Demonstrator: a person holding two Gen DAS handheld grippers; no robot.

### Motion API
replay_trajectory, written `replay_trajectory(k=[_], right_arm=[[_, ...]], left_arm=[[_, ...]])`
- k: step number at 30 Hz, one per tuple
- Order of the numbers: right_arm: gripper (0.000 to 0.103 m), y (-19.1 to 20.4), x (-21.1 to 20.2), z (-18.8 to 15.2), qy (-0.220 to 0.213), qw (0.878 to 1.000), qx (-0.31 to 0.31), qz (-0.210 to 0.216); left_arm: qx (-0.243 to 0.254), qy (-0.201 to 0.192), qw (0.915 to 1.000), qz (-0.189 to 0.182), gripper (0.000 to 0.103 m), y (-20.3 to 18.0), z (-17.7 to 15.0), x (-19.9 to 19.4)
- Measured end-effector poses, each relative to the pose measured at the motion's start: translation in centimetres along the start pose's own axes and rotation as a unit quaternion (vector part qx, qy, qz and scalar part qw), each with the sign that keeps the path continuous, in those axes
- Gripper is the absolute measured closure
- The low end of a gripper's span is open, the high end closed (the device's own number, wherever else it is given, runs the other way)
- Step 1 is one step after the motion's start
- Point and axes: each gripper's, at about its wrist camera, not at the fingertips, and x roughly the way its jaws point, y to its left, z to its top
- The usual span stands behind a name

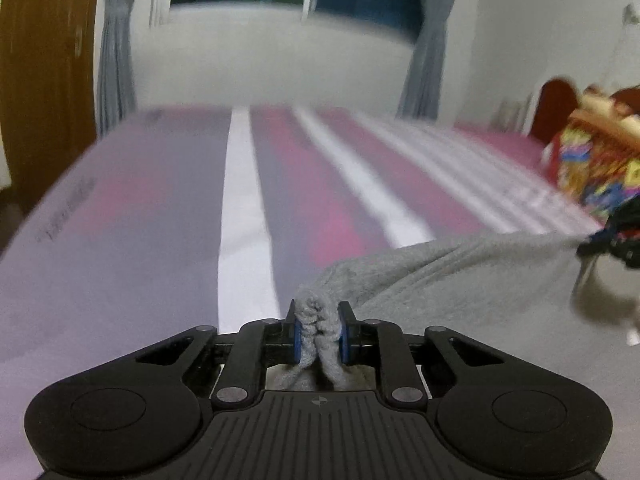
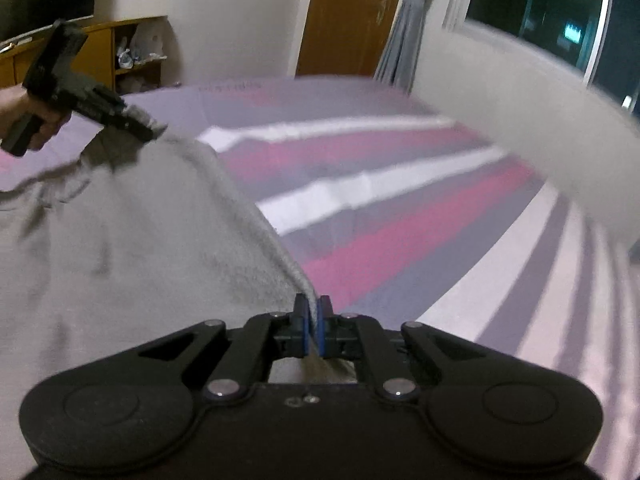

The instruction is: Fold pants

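1. Left wrist view: the left tool is clamped on a bunched wad of the grey pants, the knit fabric squeezed between its blue pads. The thick bunch keeps the pads a little apart, so this looks like a gathered corner rather than a single layer.

2. Right wrist view: the right tool is pinched nearly closed on a thin edge of the pants, the hem running straight into the gap between its pads.

3. The pants hang stretched between the two tools, over the striped bed. Part of the cloth seems to be raised clear of the sheet; whether the rest trails on it I cannot tell, as both views are blurred.

4. Holding two separate points along one edge probably serves to spread the garment taut, so it can be laid flat or carried over itself for a fold.

5. In the right wrist view a hand grips the left tool at the far end of the cloth. This suggests the edge is held at about the same height at both ends.

6. The fold appears to be at an early stage: the fabric is gripped and stretched, with no finished crease visible.
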Motion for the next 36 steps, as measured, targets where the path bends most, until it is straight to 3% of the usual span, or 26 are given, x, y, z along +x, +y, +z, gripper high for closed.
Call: replay_trajectory(k=[5,11,18,21,24,26,28,30,33,36], right_arm=[[0.099,4.6,-8.6,-0.2,-0.036,0.999,-0.025,-0.021],[0.099,10.7,-14.8,-2.3,-0.056,0.997,-0.046,-0.026],[0.098,16.5,-15.7,-7.6,-0.036,0.999,-0.008,-0.007],[0.094,18.1,-13.8,-9.7,0.003,1.0,0.023,-0.001],[0.075,19.1,-13.2,-10.9,0.016,0.998,0.056,-0.026],[0.072,18.6,-14.7,-11.4,-0.001,0.993,0.115,-0.025],[0.072,18.0,-16.7,-12.5,-0.02,0.984,0.179,-0.019],[0.072,17.4,-18.3,-13.8,-0.037,0.973,0.229,-0.014],[0.071,16.2,-19.1,-15.6,-0.045,0.953,0.298,-0.008],[0.067,14.7,-18.3,-17.3,-0.047,0.923,0.383,0.001]], left_arm=[[0.008,-0.054,0.9983,-0.02,0.086,-2.0,-1.2,-8.4],[0.026,-0.058,0.998,-0.006,0.086,-3.6,-6.1,-15.0],[0.002,-0.03,0.9995,-0.003,0.086,-5.4,-13.4,-17.5],[-0.024,-0.016,0.9996,0.002,0.085,-5.8,-16.0,-17.3],[-0.043,-0.001,0.9988,0.024,0.071,-6.4,-17.9,-17.2],[-0.062,0.009,0.997,0.047,0.056,-6.3,-19.0,-18.1],[-0.087,0.014,0.9944,0.059,0.048,-6.0,-20.5,-19.6],[-0.124,0.009,0.9903,0.062,0.044,-5.9,-22.0,-21.1],[-0.208,-0.02,0.9779,0.01,0.044,-5.9,-24.1,-23.0],[-0.313,-0.051,0.9472,-0.046,0.044,-5.4,-25.7,-22.5]])
